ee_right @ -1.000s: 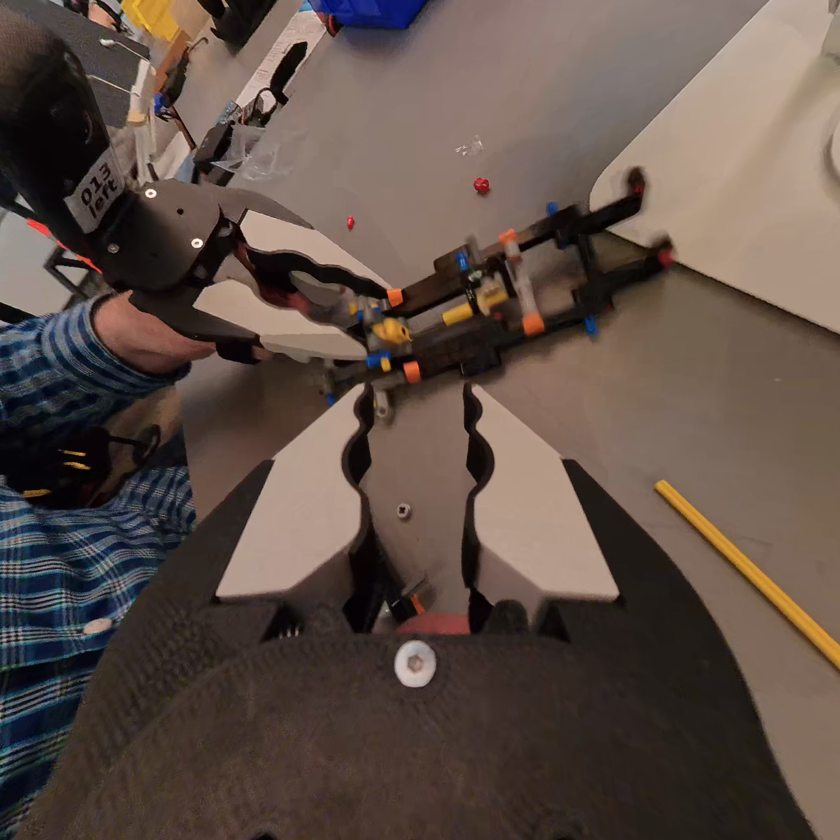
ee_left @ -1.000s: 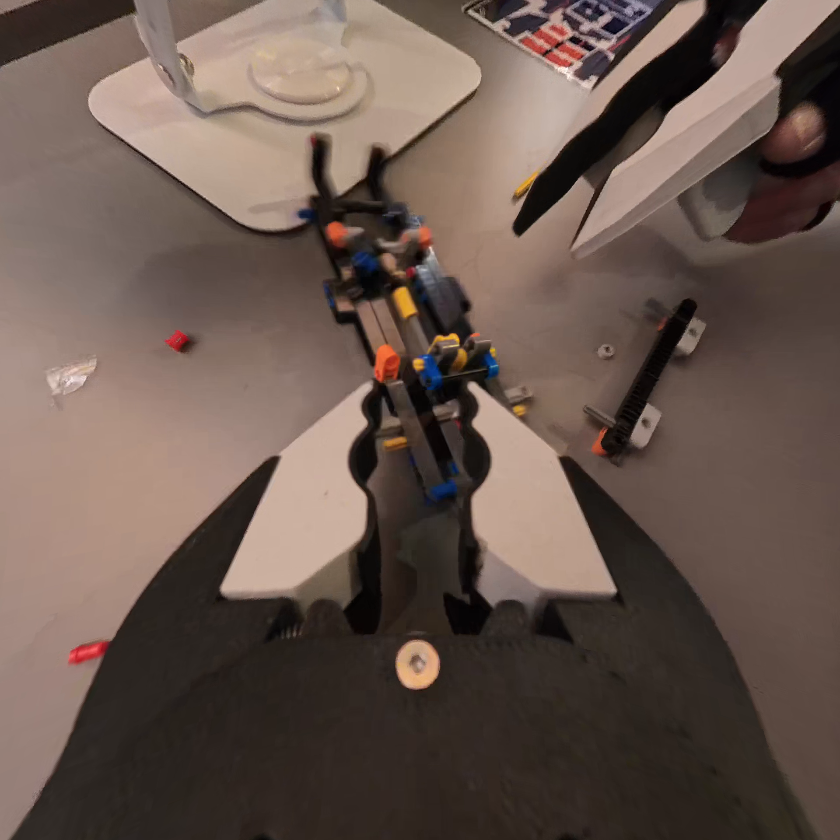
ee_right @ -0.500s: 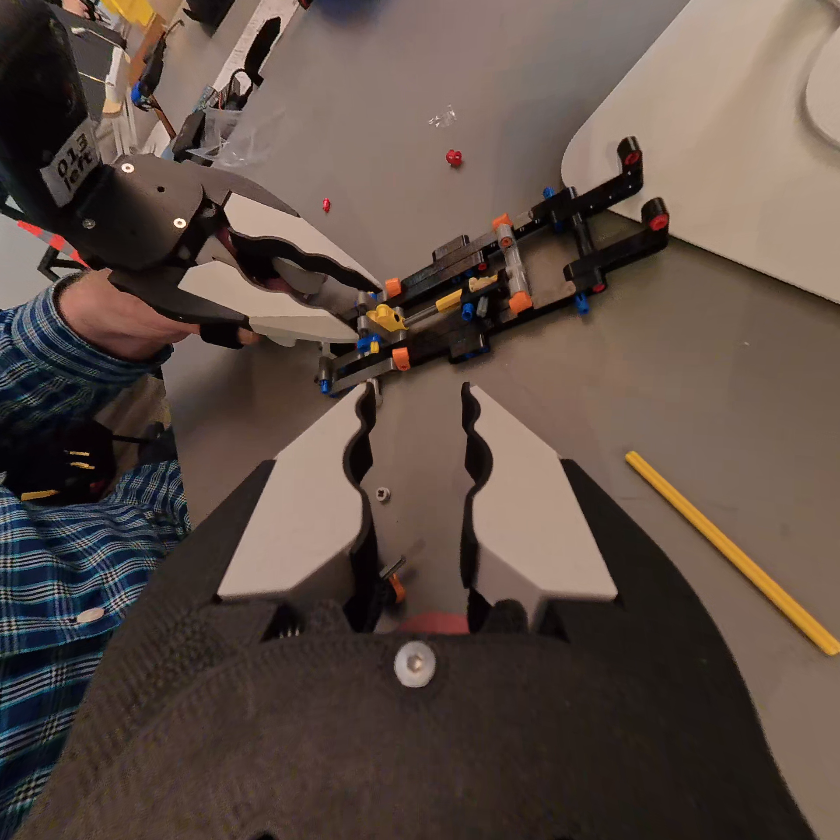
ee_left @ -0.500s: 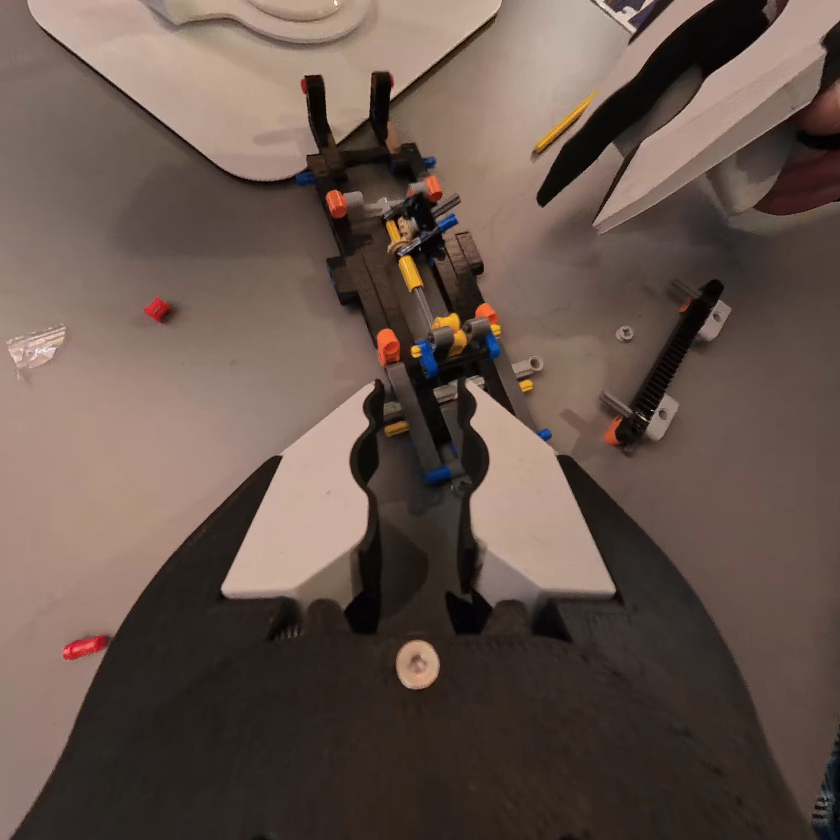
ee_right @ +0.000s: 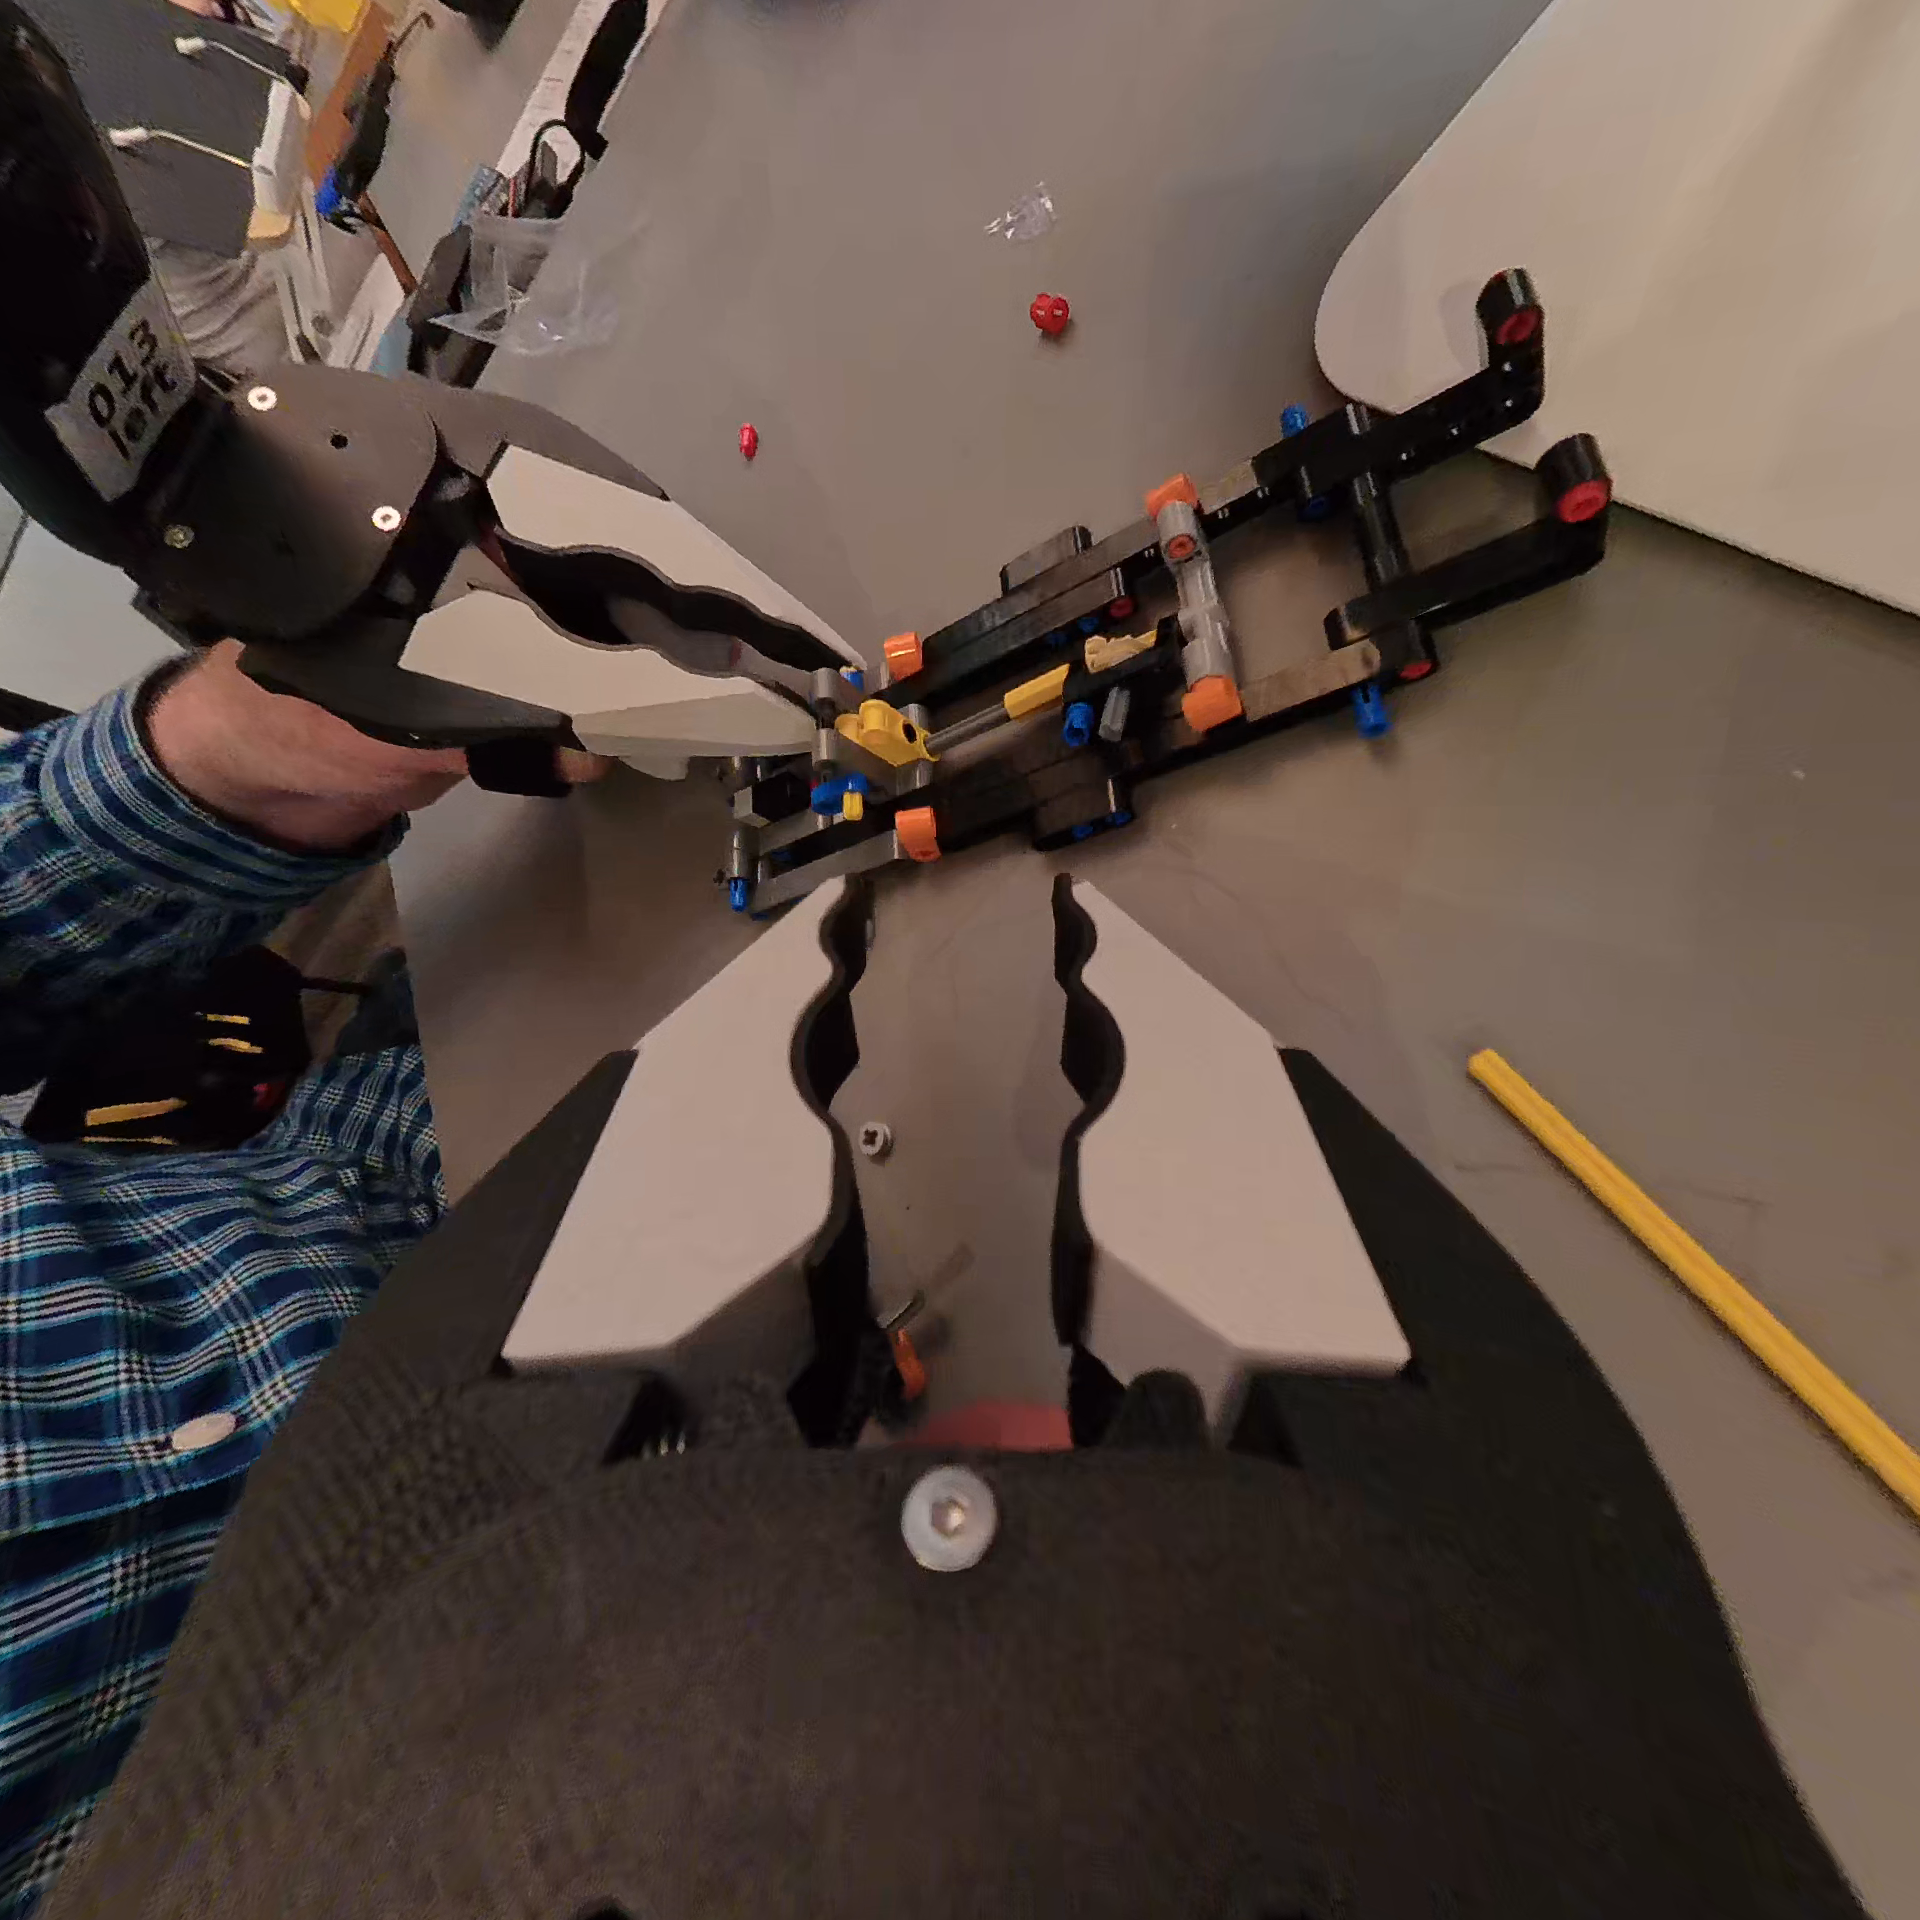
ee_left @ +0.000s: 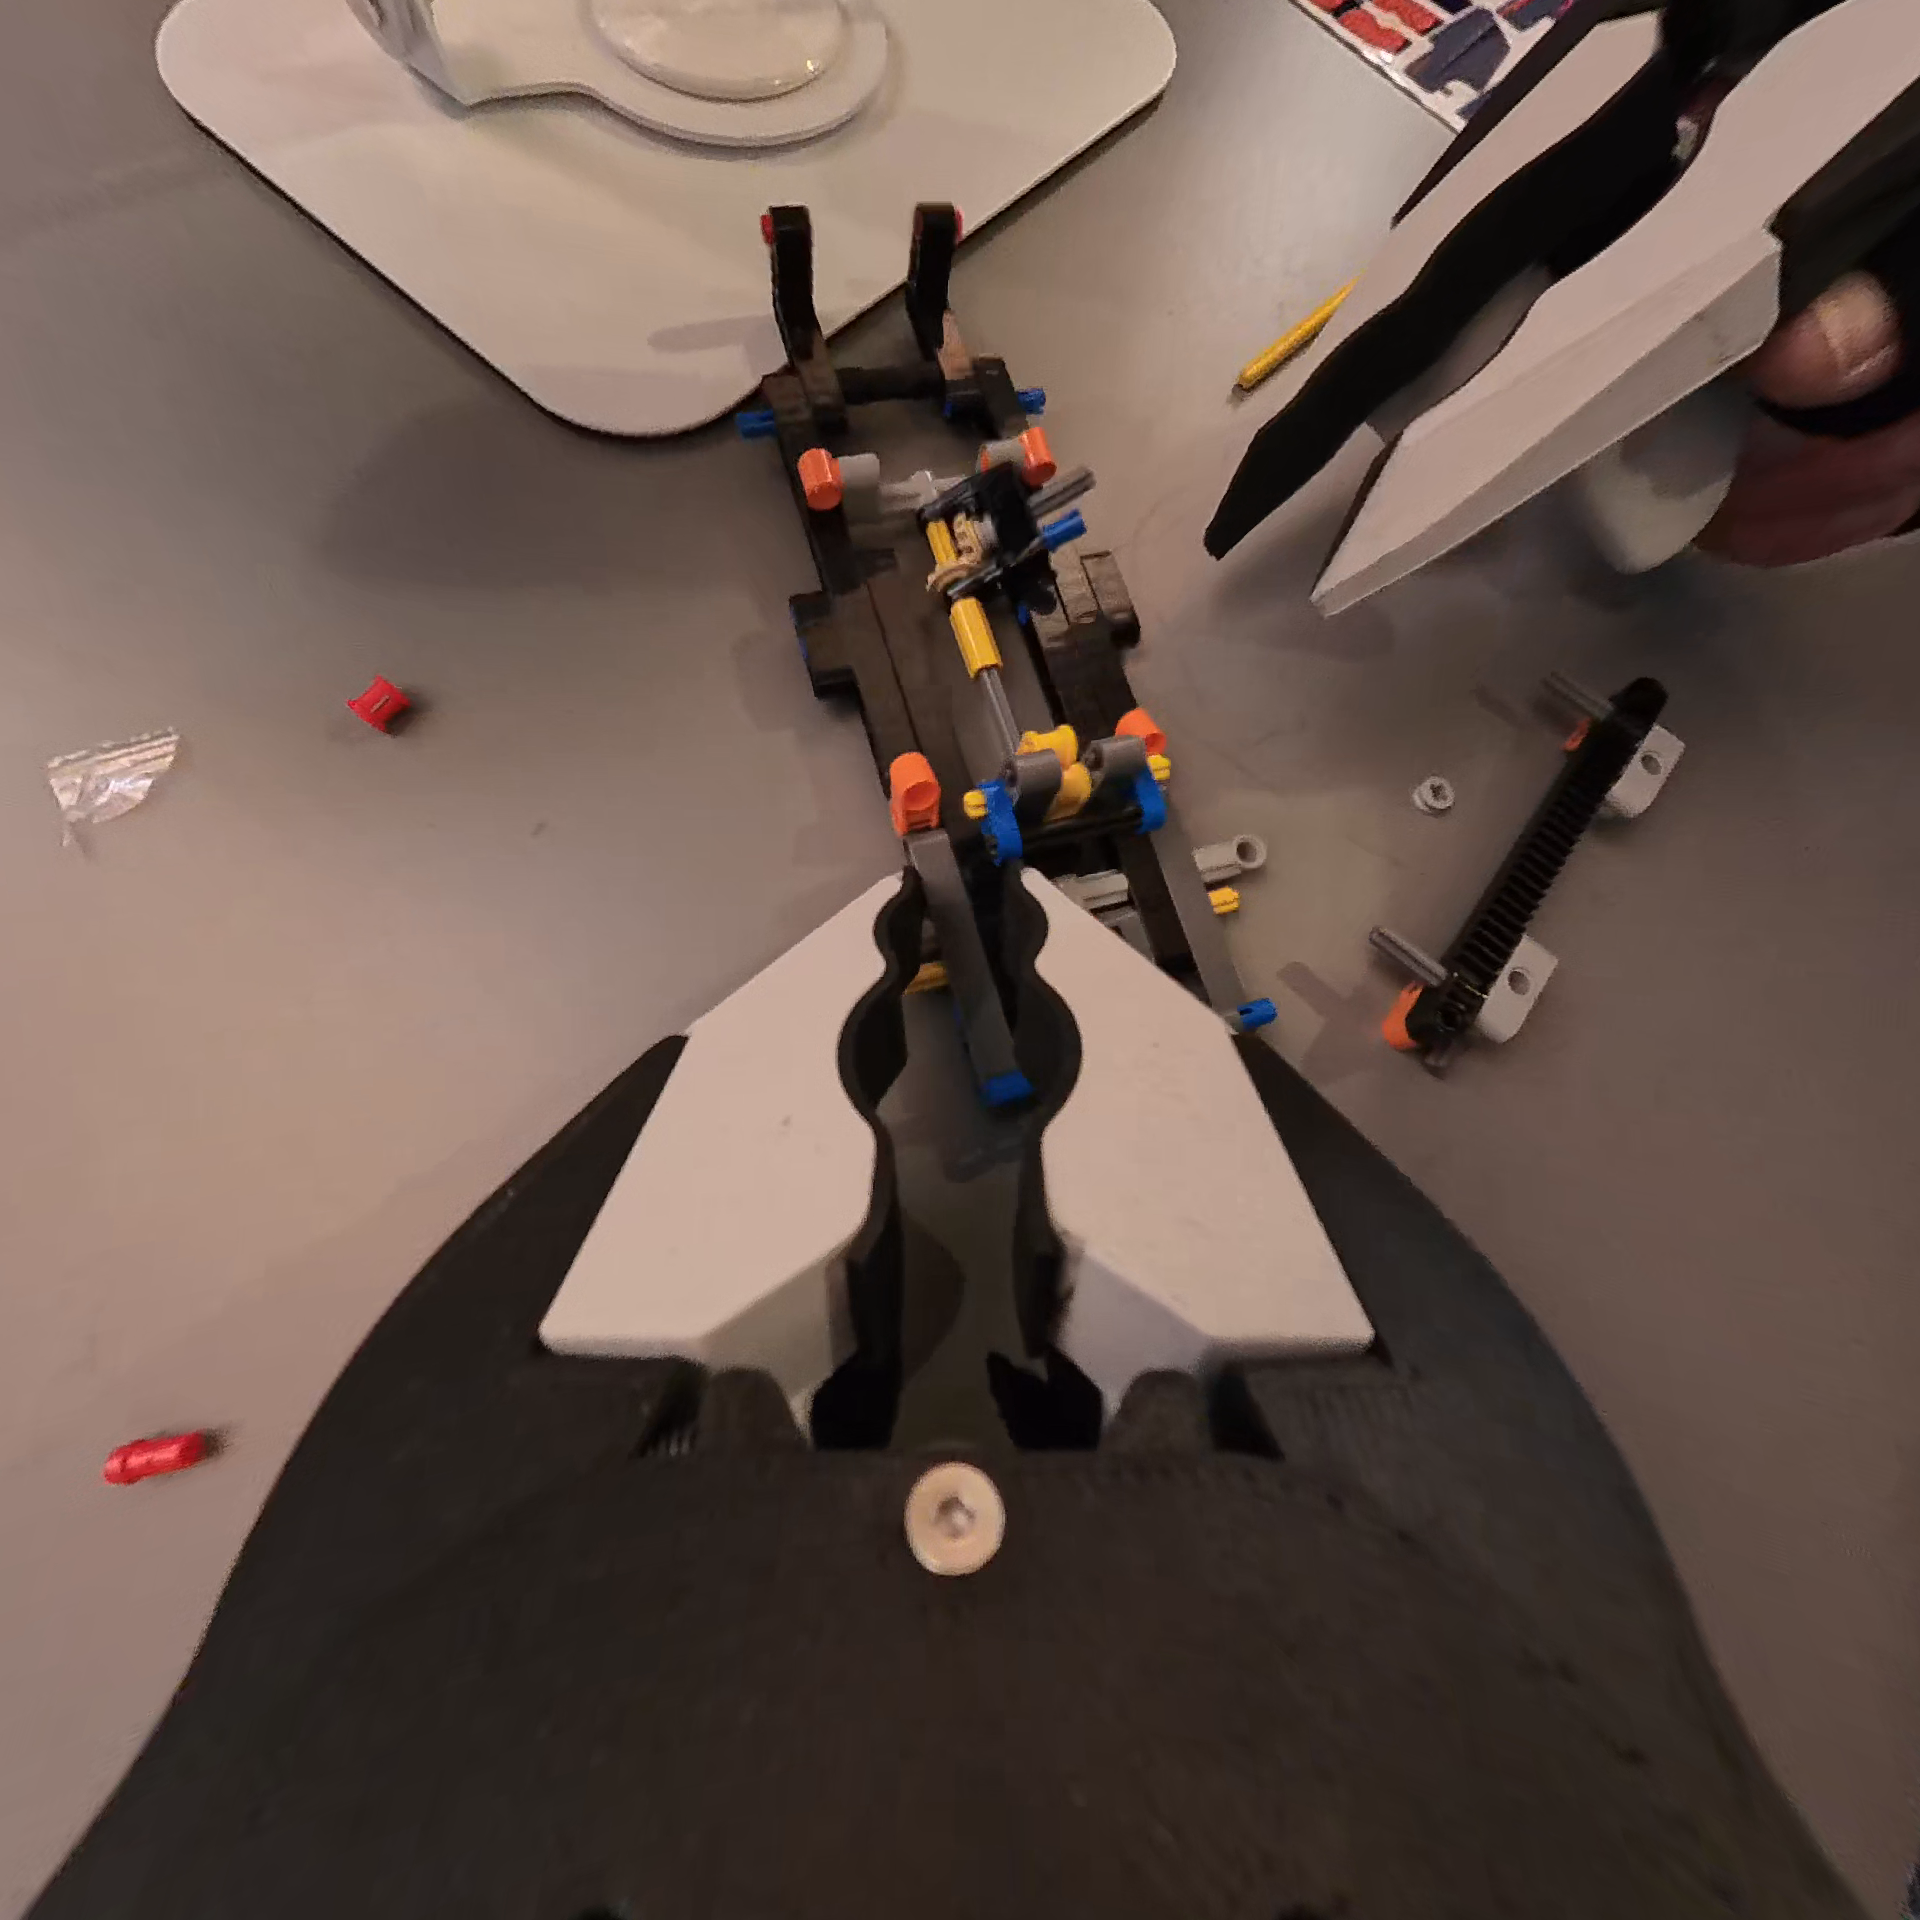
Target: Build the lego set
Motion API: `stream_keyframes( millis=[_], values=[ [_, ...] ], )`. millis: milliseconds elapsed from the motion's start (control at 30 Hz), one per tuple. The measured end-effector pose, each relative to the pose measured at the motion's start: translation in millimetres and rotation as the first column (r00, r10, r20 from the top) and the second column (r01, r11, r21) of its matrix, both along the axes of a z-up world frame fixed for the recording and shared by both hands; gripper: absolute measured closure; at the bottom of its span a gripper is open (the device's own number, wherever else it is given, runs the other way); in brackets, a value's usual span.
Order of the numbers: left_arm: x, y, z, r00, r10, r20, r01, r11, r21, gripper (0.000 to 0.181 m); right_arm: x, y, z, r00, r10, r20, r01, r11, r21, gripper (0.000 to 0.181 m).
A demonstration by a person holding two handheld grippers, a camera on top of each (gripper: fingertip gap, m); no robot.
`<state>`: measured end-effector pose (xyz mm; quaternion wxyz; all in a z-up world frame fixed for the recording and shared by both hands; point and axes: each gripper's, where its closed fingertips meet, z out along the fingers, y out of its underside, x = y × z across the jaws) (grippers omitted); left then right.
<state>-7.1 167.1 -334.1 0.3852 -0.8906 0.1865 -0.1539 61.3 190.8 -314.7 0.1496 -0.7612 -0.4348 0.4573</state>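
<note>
left gripper: left gripper [ee_left: 961, 894] clenched on the near grey beam [ee_left: 966, 956] of the lego chassis [ee_left: 966, 644]; beam sits between the 2 fingers, tips reach up to the orange connector [ee_left: 914, 795]. Likely pinning the frame down so it won't slide while parts go on.
right gripper: right gripper [ee_right: 956, 904] released, jaws apart, nothing between them; hovers just beside the chassis side, not touching. In its own view a small grey bush [ee_right: 875, 1139] lies on the table under the gap.
chassis: long black frame flat on the grey table [ee_left: 520, 935]; far end with 2 upright black arms [ee_left: 857, 281] overlaps the edge of the white base plate [ee_left: 520, 208]. Yellow axle sleeve [ee_left: 975, 636] and yellow joint [ee_right: 883, 727] run down the middle.
loose parts: black gear rack subassembly [ee_left: 1517, 873] with grey end blocks to the right of the chassis, apart from it; grey bush [ee_left: 1434, 795] near it; red pin [ee_left: 156, 1455] and red bush [ee_left: 377, 703] well off to the left; yellow rod [ee_right: 1704, 1278] on the right; plastic scrap [ee_left: 109, 774] far left.
step judged: hold-and-fetch; free gripper probably goes for the rack or the bush next.
risk: grip is on 1 thin beam only, so pushing a part in could twist the frame.
</note>
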Motion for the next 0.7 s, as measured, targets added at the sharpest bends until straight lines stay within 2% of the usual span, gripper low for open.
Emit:
stream_keyframes(
  millis=[167, 200, 267, 367, 467, 567, 633, 700],
  values=[
    [1.3, 1.1, 7.3, 0.996, 0.026, 0.083, -0.027, 1.0, 0.009, 0.17, -2.4, 3.7, -1.1, 1.0, -0.015, -0.008, 0.015, 0.999, -0.035, 0.145],
    [0.3, 2.1, 11.3, 0.995, 0.034, 0.097, -0.037, 0.999, 0.03, 0.181, -2.8, 3.5, -1.1, 1.0, -0.014, -0.01, 0.013, 0.999, -0.039, 0.144],
    [3.2, 2.5, 20.5, 0.985, 0.045, 0.167, -0.052, 0.998, 0.041, 0.181, -4.0, 2.9, 0.1, 1.0, -0.018, -0.021, 0.017, 0.998, -0.057, 0.143],
    [1.8, 0.0, 14.3, 0.997, 0.036, 0.071, -0.039, 0.998, 0.041, 0.181, -4.2, 4.6, -3.4, 1.0, -0.019, -0.004, 0.019, 0.999, -0.041, 0.142],
    [-1.4, 1.8, 15.3, 0.996, 0.05, 0.079, -0.053, 0.998, 0.039, 0.181, -3.6, 6.1, -5.2, 1.0, -0.017, 0.011, 0.017, 1.0, -0.013, 0.145],
    [-1.6, 4.9, 17.6, 0.993, 0.047, 0.105, -0.048, 0.999, 0.001, 0.168, -0.7, 7.8, -10.1, 0.998, 0.004, 0.068, -0.009, 0.997, 0.074, 0.146],
    [5.7, 5.7, 9.8, 0.991, 0.03, 0.132, -0.02, 0.997, -0.074, 0.15, -2.0, 6.9, -13.7, 0.995, 0.014, 0.097, -0.023, 0.996, 0.09, 0.146],
    [11.3, 7.5, 1.0, 0.991, 0.028, 0.128, -0.013, 0.993, -0.121, 0.147, -5.0, 5.4, -17.4, 0.993, 0.026, 0.114, -0.037, 0.995, 0.092, 0.149]
  ],
)
